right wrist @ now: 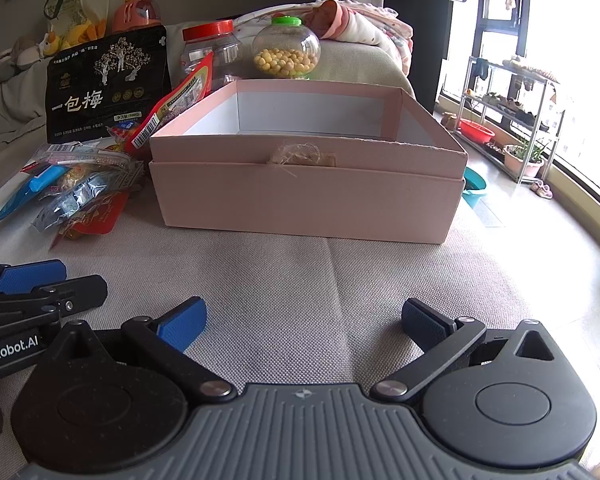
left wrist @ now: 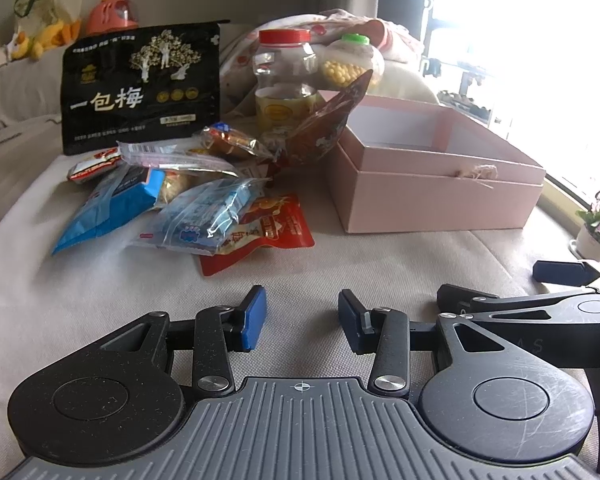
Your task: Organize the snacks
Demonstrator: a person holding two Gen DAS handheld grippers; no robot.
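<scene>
A pink cardboard box [right wrist: 306, 196], open and nothing visible inside, sits on the grey cushion [right wrist: 300, 300] toward its right edge. Left of it lies a loose heap of snack packets [left wrist: 188, 200], blue, clear and red. Behind stand a black pouch [left wrist: 140, 88], upright, a red-lidded jar [left wrist: 286, 80] and a green-lidded jar [right wrist: 287, 50] of yellow balls.

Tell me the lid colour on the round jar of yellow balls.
Green lid, clearest in the right wrist view.
</scene>
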